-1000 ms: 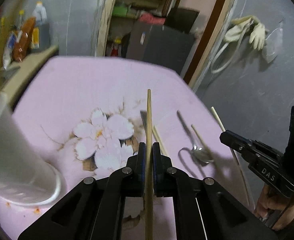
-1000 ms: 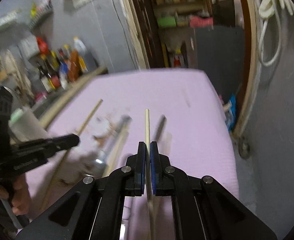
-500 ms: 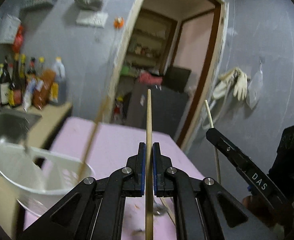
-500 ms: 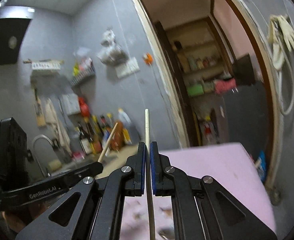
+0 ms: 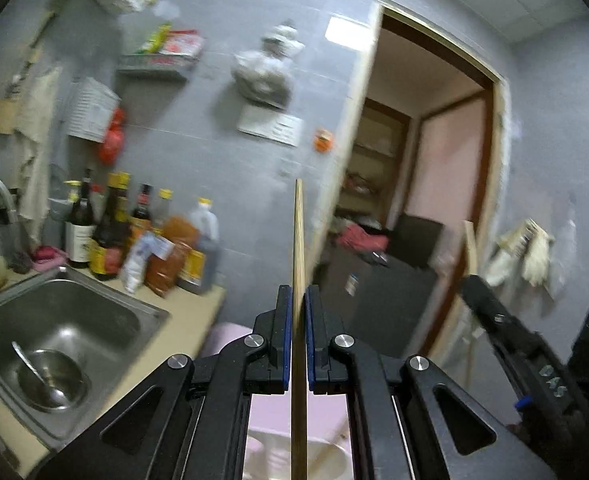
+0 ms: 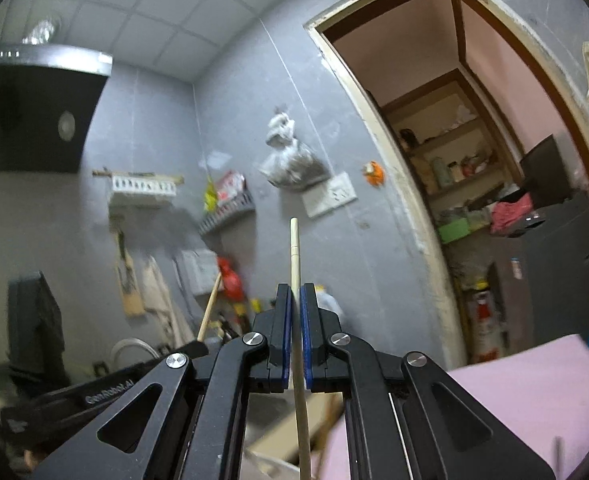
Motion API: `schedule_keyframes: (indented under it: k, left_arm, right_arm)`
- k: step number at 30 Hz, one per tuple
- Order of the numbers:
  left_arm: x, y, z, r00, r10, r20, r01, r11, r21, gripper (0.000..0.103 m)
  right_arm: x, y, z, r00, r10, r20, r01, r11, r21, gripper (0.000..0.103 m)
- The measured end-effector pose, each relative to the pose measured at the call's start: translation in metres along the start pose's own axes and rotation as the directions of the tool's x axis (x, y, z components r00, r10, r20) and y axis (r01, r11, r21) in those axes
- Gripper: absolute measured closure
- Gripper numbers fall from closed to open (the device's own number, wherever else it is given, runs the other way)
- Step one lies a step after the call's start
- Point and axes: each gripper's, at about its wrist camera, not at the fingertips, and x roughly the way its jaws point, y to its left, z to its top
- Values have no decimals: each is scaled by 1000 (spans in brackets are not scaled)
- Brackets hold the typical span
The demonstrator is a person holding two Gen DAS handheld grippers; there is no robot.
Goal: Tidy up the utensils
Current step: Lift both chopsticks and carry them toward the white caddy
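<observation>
I am holding one chopstick in each gripper, both lifted off the table and pointing roughly level at the wall.

Left gripper point(image 5: 298, 336): jaws are clamping narrow on a darker wooden chopstick point(image 5: 298, 248), which is running straight along the finger line, tip forward, tail passing down out of view. Right gripper point(image 6: 294, 336): jaws are pinching tight on a paler chopstick point(image 6: 294, 252), likewise in line with the fingers. In the left view the right gripper point(image 5: 510, 340) is showing at the right edge with its stick poking up.

Below the left jaws a white cup point(image 5: 326, 456) is just showing on the pink table point(image 6: 534, 392); I am judging this to be the holder the sticks are meant for. The sink point(image 5: 54, 320) with a steel bowl point(image 5: 50, 376) is sitting to the left, apart from the table.

Step in hand, as I read it: carrying both sticks to the cup.

Notes for doing it well:
- Tilting each stick toward vertical before lowering, so the end is meeting the cup mouth, not the rim.
- Feeding one stick at a time; the two grippers are close and could clash.
- Keeping the pinch firm until the lower end is inside the cup, then releasing.
- The cup looks light; a sideways nudge could be tipping it.
</observation>
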Motion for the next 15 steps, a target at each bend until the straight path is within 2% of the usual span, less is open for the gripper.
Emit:
schedule_keyframes:
  k: [3, 7, 15]
  left_arm:
    - [3, 28, 6, 997, 61, 38, -59, 997, -48, 99]
    - [11, 57, 6, 992, 112, 66, -104, 988, -111, 99]
    - [21, 71, -13, 978, 186, 90, -174, 977, -124, 99]
  right_arm:
    - [13, 5, -5, 999, 26, 40, -27, 999, 20, 100]
    - [22, 4, -16, 998, 12, 69, -15, 999, 49, 100]
    - [37, 7, -42, 995, -62, 72, 61, 998, 25, 100]
